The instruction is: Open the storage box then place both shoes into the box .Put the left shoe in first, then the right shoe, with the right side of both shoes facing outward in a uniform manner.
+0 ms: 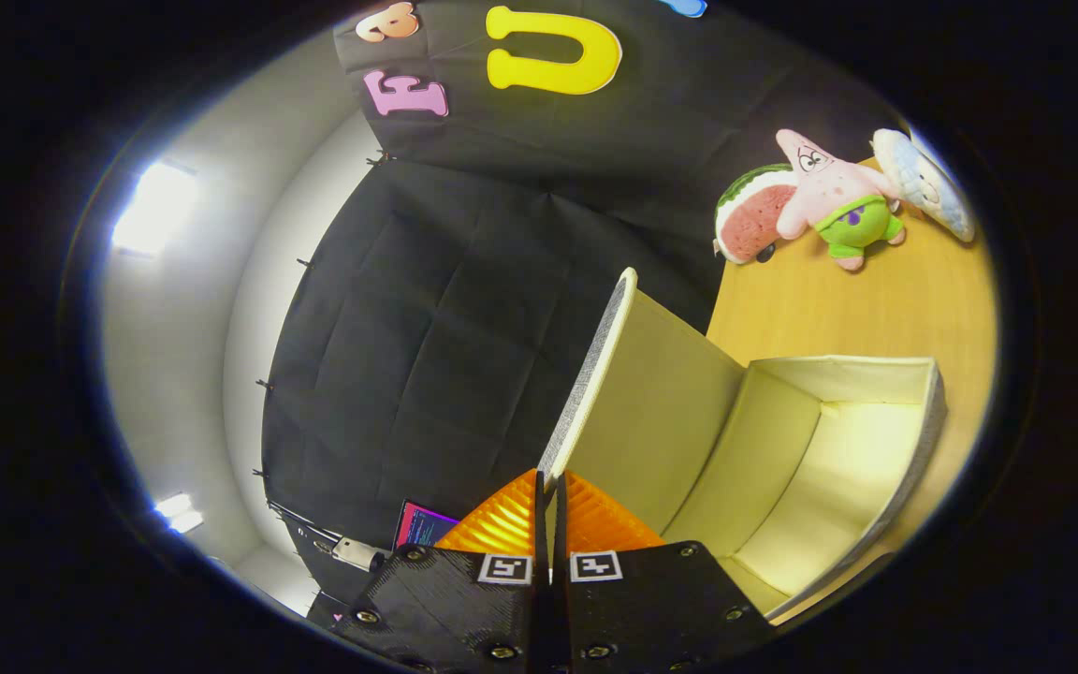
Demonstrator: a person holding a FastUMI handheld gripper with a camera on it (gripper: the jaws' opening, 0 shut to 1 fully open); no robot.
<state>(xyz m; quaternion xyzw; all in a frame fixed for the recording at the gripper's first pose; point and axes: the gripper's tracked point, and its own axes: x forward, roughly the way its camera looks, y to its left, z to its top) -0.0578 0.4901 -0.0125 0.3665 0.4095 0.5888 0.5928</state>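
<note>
My gripper [549, 487] is shut on the front edge of the storage box lid [595, 374], both fingers pressed on its rim. The lid stands lifted, nearly upright, its pale inside facing the box. The storage box [913, 449] lies open to the right of the fingers, cream inside with a grey woven outside. Its inside holds nothing that I can see. The box rests on a wooden table [838, 300]. The whole view is tilted.
Beyond the box, at the table's far side, lie a watermelon-slice plush [752, 213], a pink starfish plush [837, 197] and a pale blue plush [925, 183]. Black cloth walls stand behind the lid. A small lit screen [422, 526] sits low beside the fingers.
</note>
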